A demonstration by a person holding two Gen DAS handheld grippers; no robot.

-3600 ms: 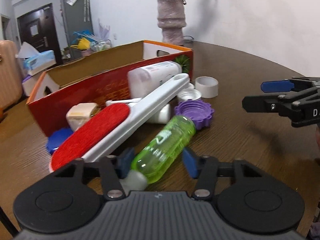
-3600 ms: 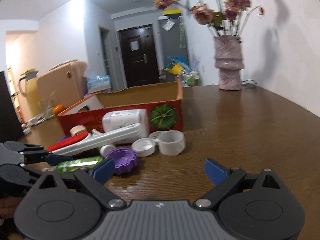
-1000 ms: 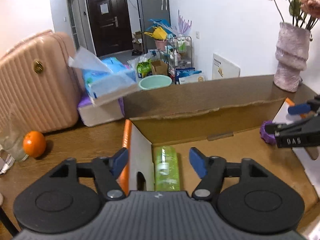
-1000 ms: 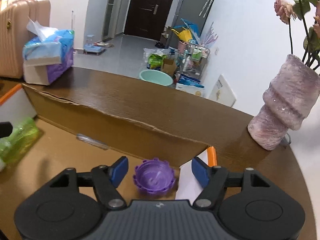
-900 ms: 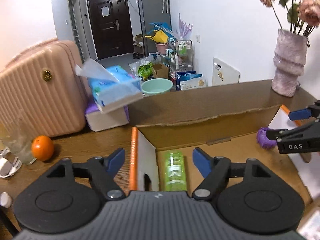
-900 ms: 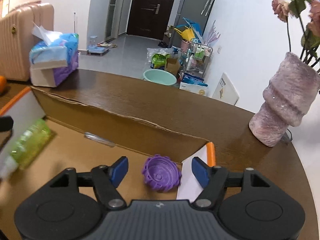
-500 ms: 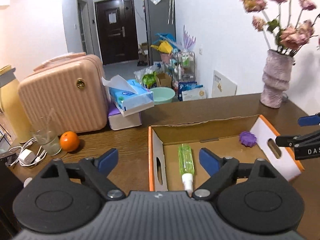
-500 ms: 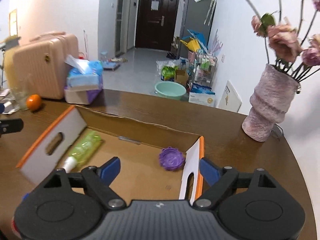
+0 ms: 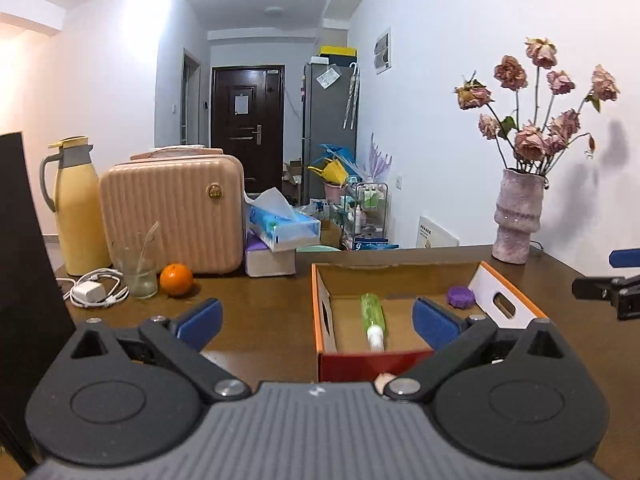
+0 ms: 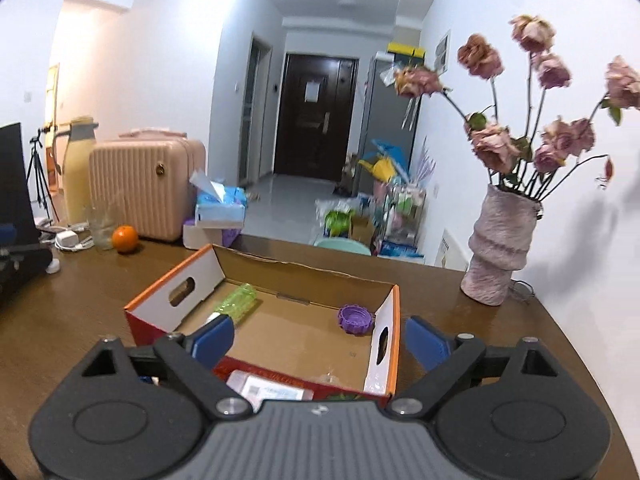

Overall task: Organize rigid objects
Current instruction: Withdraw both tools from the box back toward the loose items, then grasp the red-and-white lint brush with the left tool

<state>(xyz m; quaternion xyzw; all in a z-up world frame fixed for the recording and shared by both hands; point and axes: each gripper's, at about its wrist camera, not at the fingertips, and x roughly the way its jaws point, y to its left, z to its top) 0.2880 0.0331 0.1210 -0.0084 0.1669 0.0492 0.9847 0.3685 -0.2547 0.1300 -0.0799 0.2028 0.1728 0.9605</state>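
Over on the far left of the bench (image 9: 256, 320) stands a yellow flask (image 9: 78, 208), with a white charger (image 9: 90, 290) and its cable at its foot. Next along, a glass (image 9: 138, 272), an orange (image 9: 176, 279) just beside it, and a pink case (image 9: 174, 210) behind them both. Tissue boxes (image 9: 280, 236) sit stacked to the right of the case.

Now the left gripper (image 9: 316, 318), empty, jaws spread wide, held above the bench in front of the box (image 9: 322, 312). Nothing between those blue pads (image 9: 200, 316).

Inside the box: the green bottle (image 9: 372, 314) lies flat near the left wall, white cap toward the camera. The purple lid (image 9: 461, 295) rests at the far right corner, close to the right end wall (the one with the hand slot). The two are well apart on the cardboard floor.

From the right wrist view, the right gripper (image 10: 316, 340) is also empty and wide, hanging over the near edge of the box. A white labelled item (image 10: 268, 388) peeks out just below it, outside the box.

Far right, the vase (image 9: 517, 218) of dried roses stands on the bench beyond the box.
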